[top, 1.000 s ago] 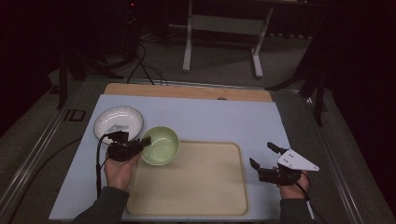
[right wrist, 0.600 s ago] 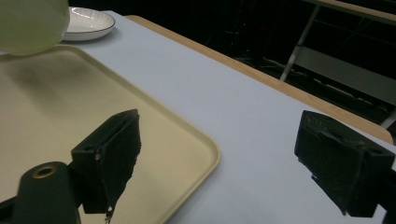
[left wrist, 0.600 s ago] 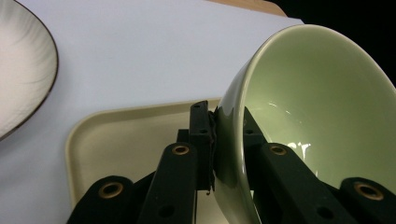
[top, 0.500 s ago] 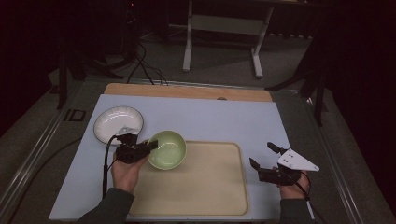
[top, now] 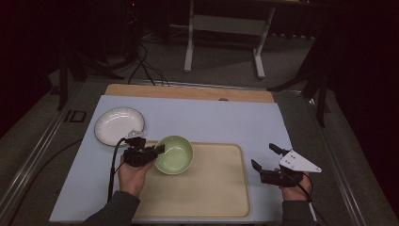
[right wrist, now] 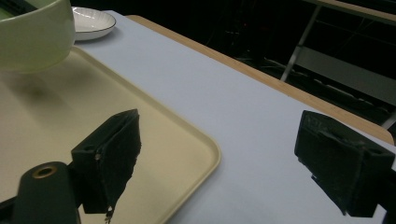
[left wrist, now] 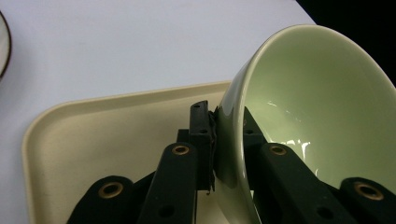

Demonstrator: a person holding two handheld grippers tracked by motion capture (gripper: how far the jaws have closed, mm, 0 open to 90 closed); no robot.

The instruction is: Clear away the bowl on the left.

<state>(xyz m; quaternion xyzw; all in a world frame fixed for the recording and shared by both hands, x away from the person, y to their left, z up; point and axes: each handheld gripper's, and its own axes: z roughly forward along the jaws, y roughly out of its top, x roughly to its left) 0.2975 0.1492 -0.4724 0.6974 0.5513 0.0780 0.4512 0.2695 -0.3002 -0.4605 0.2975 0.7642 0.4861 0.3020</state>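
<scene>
The surface I'm working at has a pale blue-grey mat over it, smooth and flat, with a strip of bare wood showing along the far edge. Everything past that is pretty dark: grey floor, some black cables trailing around, and the white legs of a stand well beyond both my tongs.

My left tongs are clamped on the rim of the green bowl, one jaw inside and one outside the wall. It's a glossy ceramic thing, round and deep, pale green inside and out with shiny highlights on the glaze. From the right gripper view it looks lifted a bit, with a soft shadow under it on the tray. The bowl hangs over the near-left corner of the tray, which is a cream rectangle with rounded corners and a low raised lip, matte looking.

Just beyond my left tongs, on the mat, sits a white plate, round and shallow with a thin dark rim.

My right tongs hover off the right edge of the tray, jaws spread wide with nothing between them. Pads look like black foam, kind of chunky and squared off.
</scene>
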